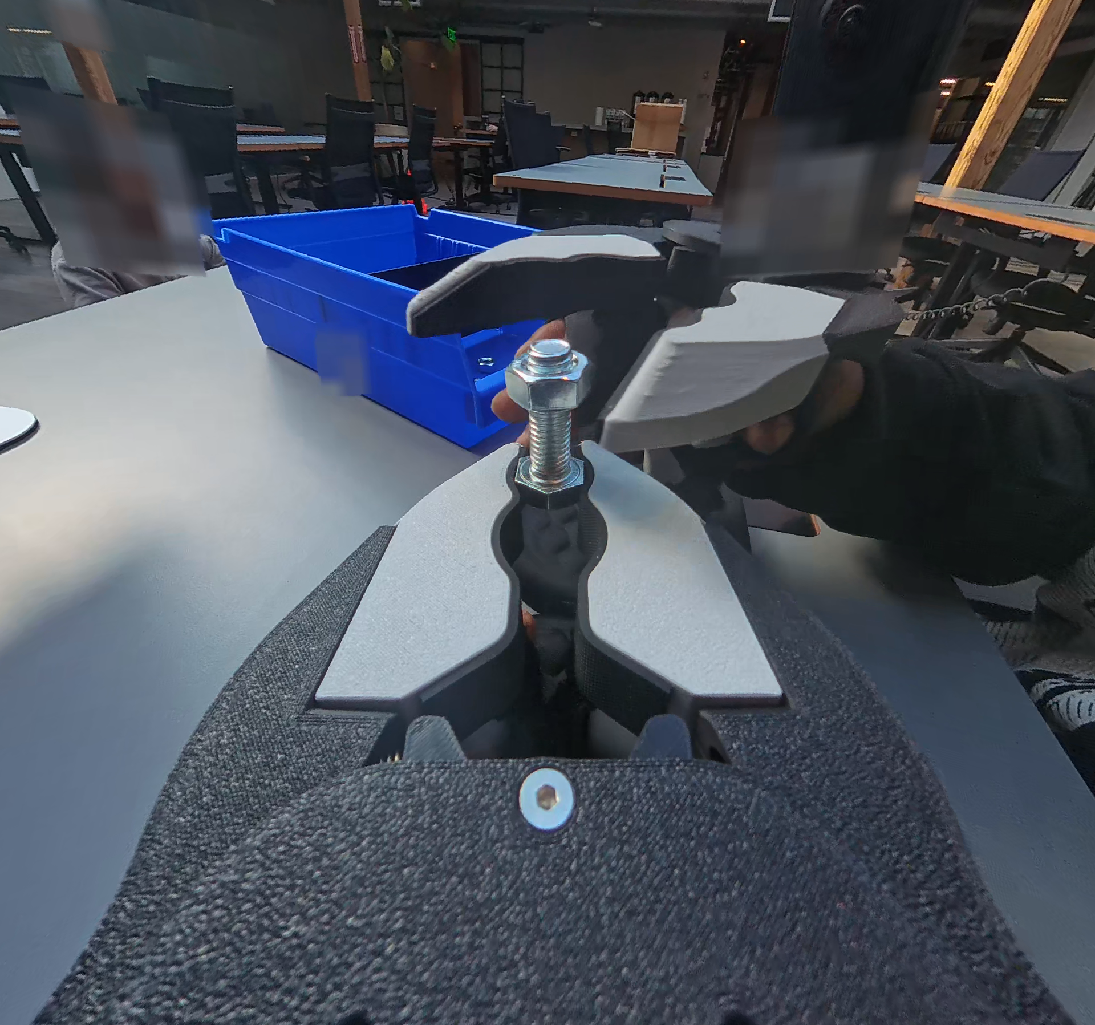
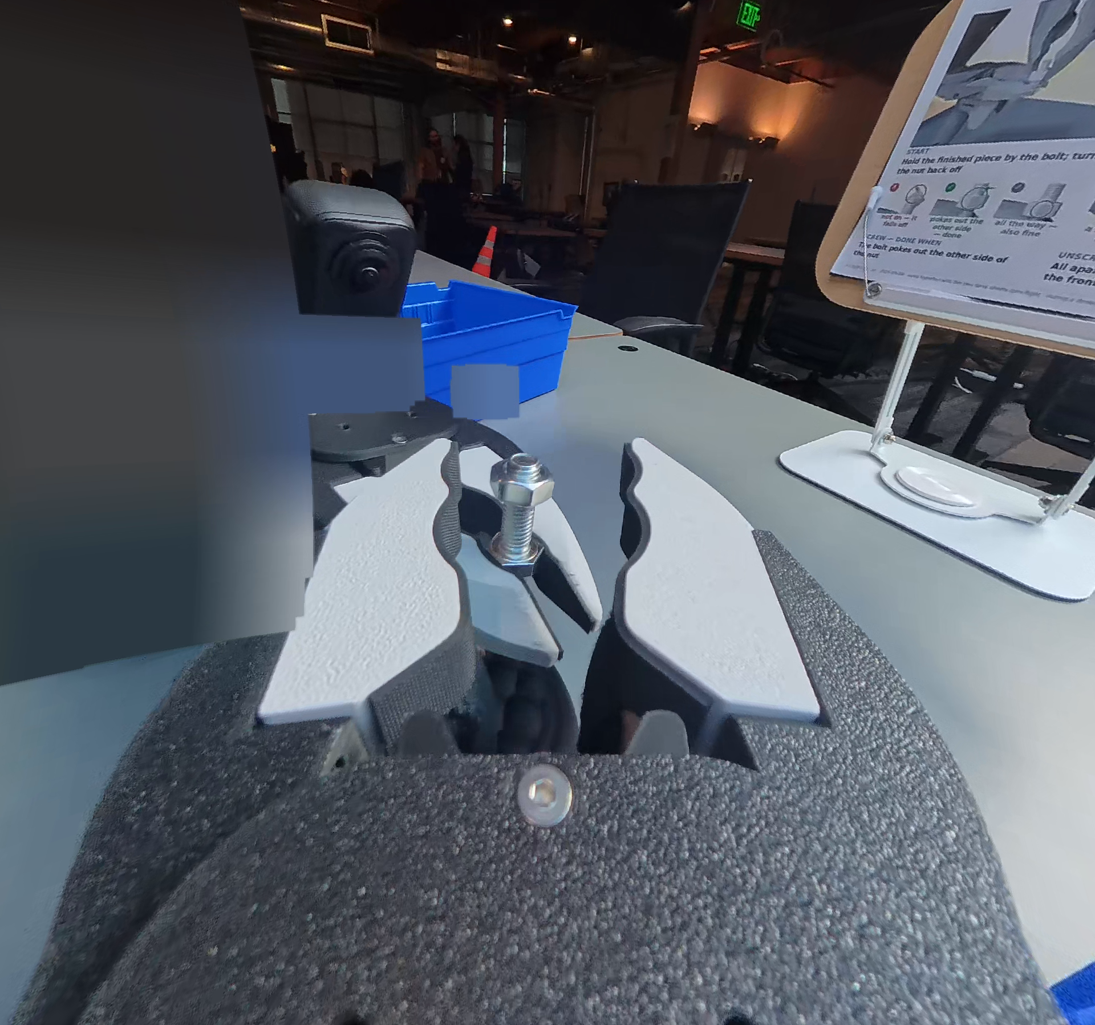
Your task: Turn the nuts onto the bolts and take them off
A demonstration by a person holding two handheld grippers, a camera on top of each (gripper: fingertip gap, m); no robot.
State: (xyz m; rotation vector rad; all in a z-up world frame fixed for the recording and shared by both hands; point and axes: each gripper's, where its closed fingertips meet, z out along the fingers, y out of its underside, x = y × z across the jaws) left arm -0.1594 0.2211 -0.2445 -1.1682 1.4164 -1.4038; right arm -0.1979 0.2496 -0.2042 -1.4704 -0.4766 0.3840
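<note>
Bolt (image 1: 550,444): upright above grey table (image 1: 148,463), head clamped between left gripper (image 1: 548,463) fingertips.
Nut (image 1: 548,383): threaded near bolt's upper end.
Right gripper (image 2: 536,522): fingers spread apart, either side of bolt, touching nothing.
Blue bin (image 1: 355,285): on table beyond bolt; a loose nut visible inside.
Document stand (image 2: 948,499): right of bolt.
</note>
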